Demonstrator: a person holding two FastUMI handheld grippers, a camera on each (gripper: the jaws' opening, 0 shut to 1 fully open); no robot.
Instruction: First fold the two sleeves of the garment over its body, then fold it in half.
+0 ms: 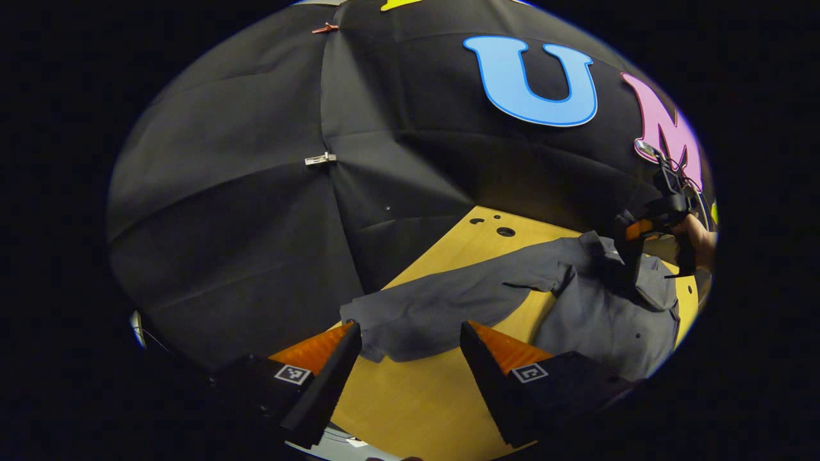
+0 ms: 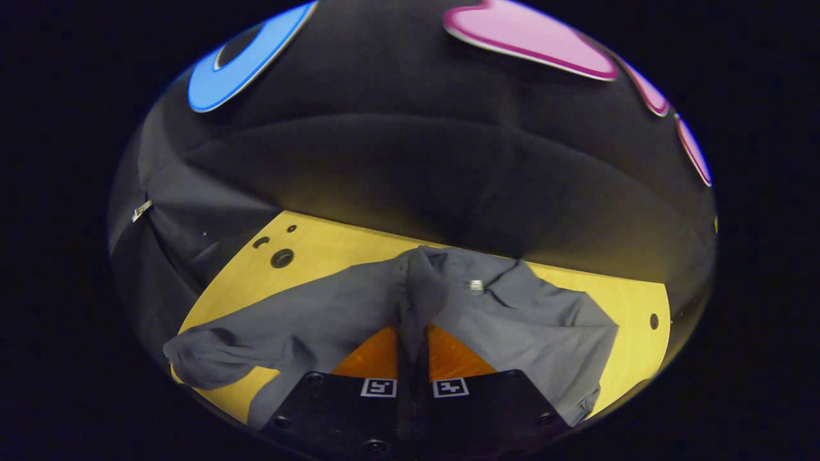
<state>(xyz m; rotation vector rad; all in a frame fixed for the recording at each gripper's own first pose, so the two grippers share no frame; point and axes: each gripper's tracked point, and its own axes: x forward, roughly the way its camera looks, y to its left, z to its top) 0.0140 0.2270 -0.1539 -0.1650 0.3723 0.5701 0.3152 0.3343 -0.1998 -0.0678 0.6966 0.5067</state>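
Right gripper (image 2: 410, 333) fingers pinching garment (image 2: 525, 320).

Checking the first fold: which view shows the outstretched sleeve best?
The left gripper view: the sleeve lies flat on the table, cuff just ahead of the open left tool. The right gripper view shows it sideways, bunched at the table edge.

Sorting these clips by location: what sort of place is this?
Likely a recording booth, not a home: black cloth wall joined with clips, a bare wooden table with drilled holes, one grey garment on it.
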